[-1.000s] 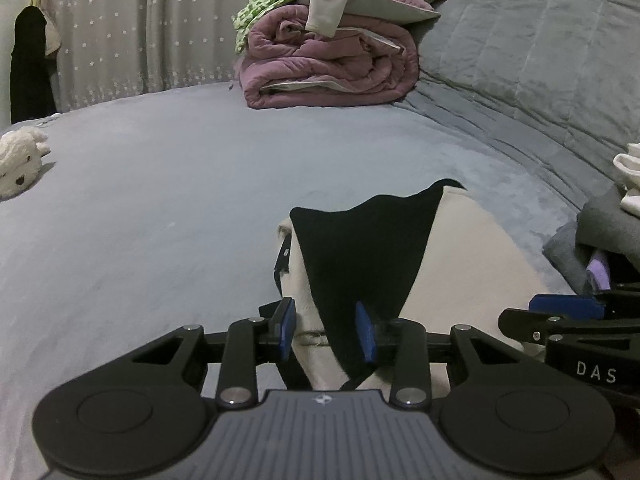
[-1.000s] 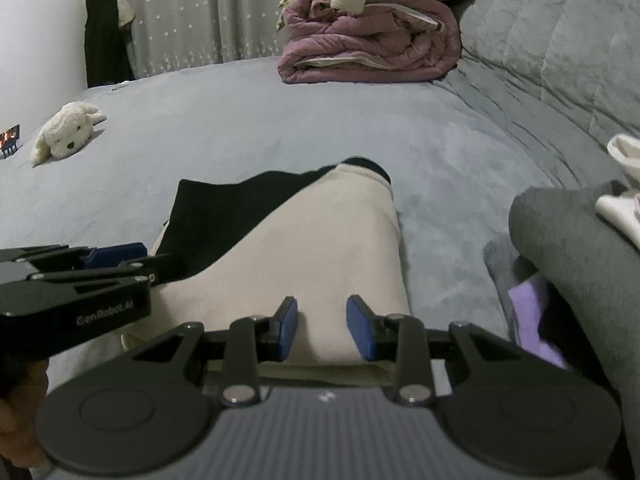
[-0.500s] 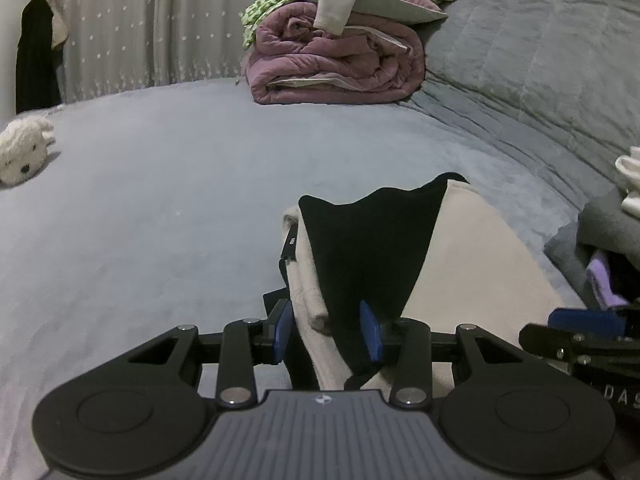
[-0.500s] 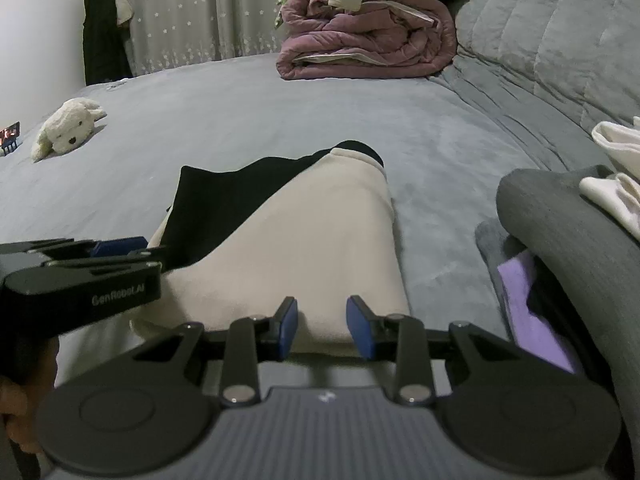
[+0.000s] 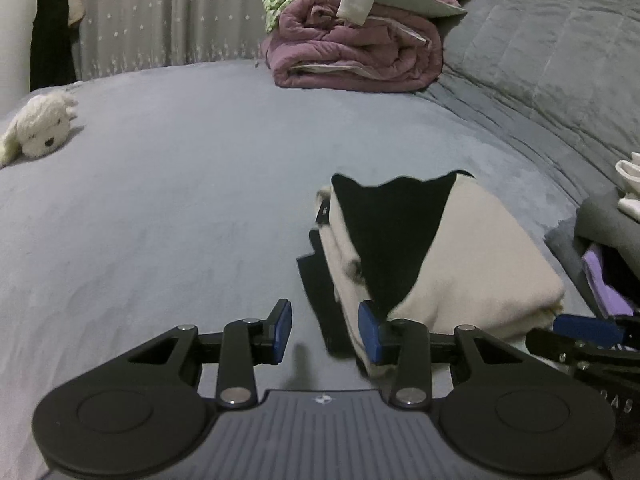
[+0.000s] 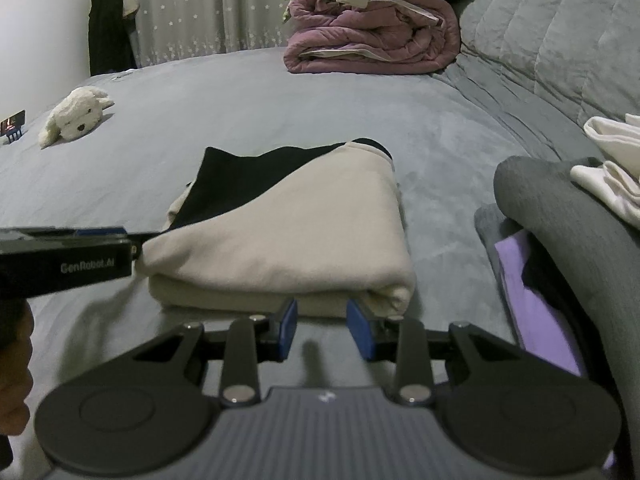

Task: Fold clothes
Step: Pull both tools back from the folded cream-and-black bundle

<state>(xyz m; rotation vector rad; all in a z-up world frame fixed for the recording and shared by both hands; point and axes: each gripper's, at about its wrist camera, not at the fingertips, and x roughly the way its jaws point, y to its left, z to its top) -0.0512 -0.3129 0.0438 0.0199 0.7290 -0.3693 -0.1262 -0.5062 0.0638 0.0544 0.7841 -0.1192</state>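
On the bed (image 5: 180, 208), the left gripper (image 5: 325, 328) hangs released just left of a folded cream-and-black garment (image 6: 296, 232); the right gripper (image 6: 321, 330), also released, faces its near edge. Likely between garments; unfolded clothes (image 6: 560, 216) wait rightward.

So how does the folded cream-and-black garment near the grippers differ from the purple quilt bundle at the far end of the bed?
The cream-and-black garment lies low and flat in a neat rectangle; the purple quilt is a thick, puffy roll. The garment has nothing on top of it, while the quilt carries a pillow and loose clothes. The garment sits just ahead of the open left gripper and right gripper; the quilt lies far back by the curtain. Both rest on the grey bed.
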